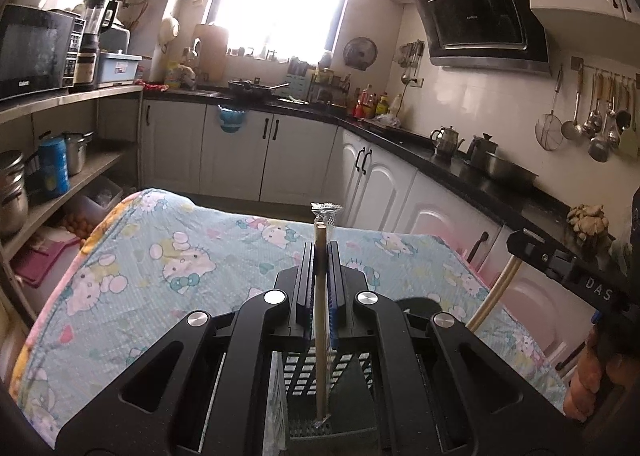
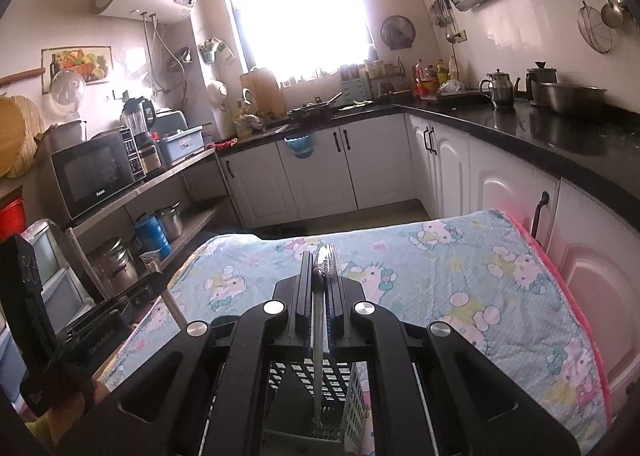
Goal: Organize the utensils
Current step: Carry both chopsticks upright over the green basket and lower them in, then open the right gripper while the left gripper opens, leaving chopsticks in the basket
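My left gripper (image 1: 321, 252) is shut on a pair of wooden chopsticks in a clear wrapper (image 1: 320, 316), held upright with the lower end down inside a dark slotted utensil basket (image 1: 340, 376). My right gripper (image 2: 320, 262) is shut on a clear plastic utensil (image 2: 318, 332), whose lower end also reaches into the slotted basket (image 2: 304, 376). The right gripper shows at the right edge of the left wrist view (image 1: 560, 268). The left gripper shows at the left edge of the right wrist view (image 2: 100, 316).
A table with a Hello Kitty cloth (image 1: 180, 264) lies below both grippers. White cabinets and a black counter (image 1: 460, 168) with kettles and a pot run behind and to the right. Open shelves with a microwave (image 1: 32, 52) stand on the left.
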Tool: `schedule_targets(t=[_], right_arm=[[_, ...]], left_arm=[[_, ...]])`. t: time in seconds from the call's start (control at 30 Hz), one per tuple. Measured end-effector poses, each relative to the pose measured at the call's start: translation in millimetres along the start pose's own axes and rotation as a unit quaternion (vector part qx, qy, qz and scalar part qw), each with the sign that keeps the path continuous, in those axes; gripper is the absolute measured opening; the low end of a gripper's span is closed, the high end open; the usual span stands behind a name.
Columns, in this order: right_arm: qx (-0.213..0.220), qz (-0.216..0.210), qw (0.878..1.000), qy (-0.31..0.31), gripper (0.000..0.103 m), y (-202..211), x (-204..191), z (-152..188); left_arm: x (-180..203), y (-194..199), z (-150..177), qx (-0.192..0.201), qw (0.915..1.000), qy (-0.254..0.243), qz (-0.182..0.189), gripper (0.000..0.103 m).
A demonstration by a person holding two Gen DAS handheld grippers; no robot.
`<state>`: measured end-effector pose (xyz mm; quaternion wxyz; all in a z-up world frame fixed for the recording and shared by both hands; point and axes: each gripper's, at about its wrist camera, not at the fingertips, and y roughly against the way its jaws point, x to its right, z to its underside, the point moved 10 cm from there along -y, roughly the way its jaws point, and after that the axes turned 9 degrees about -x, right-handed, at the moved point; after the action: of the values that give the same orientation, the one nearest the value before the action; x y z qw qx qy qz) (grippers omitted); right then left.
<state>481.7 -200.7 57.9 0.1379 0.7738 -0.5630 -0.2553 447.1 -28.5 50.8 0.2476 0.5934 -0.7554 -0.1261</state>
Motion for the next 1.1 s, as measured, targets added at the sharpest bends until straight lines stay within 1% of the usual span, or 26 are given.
schedule_targets(t=[0.27,0.4,0.47,0.5,0.57,0.63,0.7,0.73,0.77,0.87,0.9,0.97,1.03,1.1], right_arm=[[-0.013,-0.008,1.000,-0.022,0.006,-12.7,7.2,19.0],[-0.018,-0.006,0.999,-0.028,0.007,-13.9,12.8,24.3],[-0.020,-0.005,0.999,-0.029,0.007,-12.3,15.4,25.1],[-0.021,-0.004,0.999,-0.029,0.007,-11.5,16.7,25.5],[-0.025,-0.004,0.999,-0.028,0.007,-9.1,18.8,27.4],[-0.028,-0.001,0.999,-0.026,0.007,-7.2,20.4,29.2],[-0.031,0.000,0.999,-0.024,0.014,-5.0,21.6,30.9],[-0.033,0.003,0.999,-0.024,0.020,-3.3,22.9,31.8],[-0.034,0.004,0.999,-0.024,0.022,-2.0,23.3,32.3],[-0.042,0.005,0.999,-0.019,0.024,-1.2,26.6,33.9],[-0.044,0.005,0.999,-0.018,0.025,-0.9,27.8,34.8],[-0.050,0.009,0.999,-0.020,0.031,-0.8,31.3,37.1],[-0.057,0.009,0.998,-0.021,0.032,-0.3,33.0,39.1],[-0.060,0.012,0.998,-0.020,0.037,3.4,34.6,40.9]], left_arm=[[-7.2,-1.8,13.2,-0.013,0.9999,0.006,0.002,0.002],[-10.9,-1.1,18.7,-0.026,0.9995,0.015,0.003,0.003],[-11.5,0.1,21.1,-0.031,0.9992,0.022,0.007,0.010],[-11.9,0.9,22.1,-0.033,0.9991,0.024,0.008,0.012],[-12.6,2.3,25.0,-0.037,0.9989,0.027,0.008,0.020],[-13.5,2.6,28.5,-0.045,0.9985,0.028,0.007,0.026],[-14.5,3.4,31.0,-0.050,0.9982,0.030,0.007,0.030],[-14.4,3.4,31.8,-0.052,0.9981,0.031,0.008,0.034],[-14.3,4.1,32.7,-0.055,0.9979,0.032,0.008,0.038],[-13.5,6.2,35.5,-0.063,0.9975,0.030,0.009,0.045],[-12.6,7.4,36.5,-0.065,0.9974,0.030,0.011,0.046],[-11.8,10.0,38.0,-0.068,0.9972,0.029,0.011,0.053],[-11.4,14.1,39.9,-0.070,0.9971,0.028,0.012,0.059],[-12.4,19.1,42.0,-0.071,0.9970,0.029,0.009,0.062]])
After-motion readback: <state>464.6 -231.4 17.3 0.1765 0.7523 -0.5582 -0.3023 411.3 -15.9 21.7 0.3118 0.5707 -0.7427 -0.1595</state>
